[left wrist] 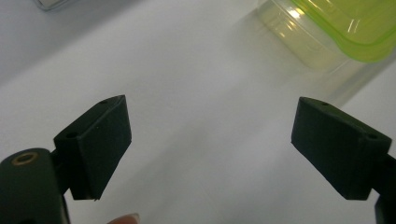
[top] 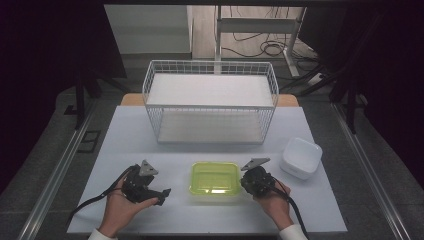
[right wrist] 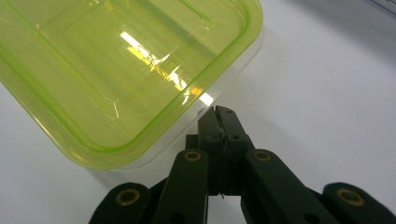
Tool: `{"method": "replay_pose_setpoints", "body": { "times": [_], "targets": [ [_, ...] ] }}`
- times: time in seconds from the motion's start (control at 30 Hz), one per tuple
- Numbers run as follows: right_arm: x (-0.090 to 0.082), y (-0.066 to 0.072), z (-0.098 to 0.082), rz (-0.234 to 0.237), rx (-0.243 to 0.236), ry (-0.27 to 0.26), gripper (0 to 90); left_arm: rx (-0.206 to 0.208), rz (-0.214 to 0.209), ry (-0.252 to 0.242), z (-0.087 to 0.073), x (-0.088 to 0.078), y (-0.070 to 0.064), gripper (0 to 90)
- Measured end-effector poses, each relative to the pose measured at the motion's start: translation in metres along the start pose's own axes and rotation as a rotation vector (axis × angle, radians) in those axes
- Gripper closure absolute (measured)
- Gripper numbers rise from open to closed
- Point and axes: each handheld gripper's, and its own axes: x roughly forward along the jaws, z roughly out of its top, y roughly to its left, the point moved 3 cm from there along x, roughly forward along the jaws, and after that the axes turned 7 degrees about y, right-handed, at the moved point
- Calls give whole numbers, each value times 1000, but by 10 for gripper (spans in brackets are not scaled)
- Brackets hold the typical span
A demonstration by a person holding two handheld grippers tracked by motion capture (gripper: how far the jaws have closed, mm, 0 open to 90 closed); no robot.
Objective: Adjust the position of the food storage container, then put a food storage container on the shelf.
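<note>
- Green-lidded container [top: 215,178] sits at the near middle of the white surface [top: 150,135], bare room on all sides.
- Right tool [right wrist: 218,112], jaws pressed together with nothing between, noses against the container's right-hand edge.
- Left tool [top: 162,192], jaws spread, rests left of it, apart.
- Wire basket [top: 210,100] stands behind; white bowl [top: 301,158] at right.

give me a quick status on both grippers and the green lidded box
Left gripper open, empty, left of the box. Right gripper shut, tips at the green-lidded box edge. Nothing between them.
</note>
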Motion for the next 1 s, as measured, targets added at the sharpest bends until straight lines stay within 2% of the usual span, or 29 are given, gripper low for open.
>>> {"method": "replay_pose_setpoints", "body": {
  "times": [0.17,0.3,0.33,0.4,0.47,0.5,0.6,0.63,0.7,0.77,0.83,0.9,0.93,1.0],
  "targets": [
    [-1,-2,0,-10,8,-22,890,-5,-1,-1,0,1,0,118],
    [-16,-10,-2,-26,33,-86,848,-12,1,-17,0,0,1,118],
    [-20,-13,-3,-28,49,-106,771,-14,0,-23,1,-1,1,119],
    [-29,-17,-4,-39,92,-163,538,-16,11,-27,2,-2,1,129],
    [-37,-19,-5,6,140,-223,356,-19,-4,-38,2,-5,1,133],
    [-40,-19,-6,34,156,-244,326,-26,-8,-47,3,-7,1,135],
    [-49,-19,-7,81,174,-285,276,-50,-12,-74,4,-11,3,141],
    [-50,-19,-7,86,178,-285,265,-50,-12,-74,4,-11,3,145],
    [-50,-18,-7,103,175,-278,249,-67,-24,-112,7,-14,4,160],
    [-50,-18,-7,118,175,-273,248,-83,-47,-124,8,-16,4,166],
    [-49,-17,-7,131,181,-269,249,-93,-53,-129,9,-17,4,168],
    [-50,-17,-5,154,197,-260,250,-109,-85,-135,12,-17,5,170],
    [-50,-17,-5,154,197,-260,250,-109,-85,-135,12,-17,5,171],
    [-52,-16,-4,170,203,-259,250,-117,-111,-137,14,-16,4,173]
  ]
}}
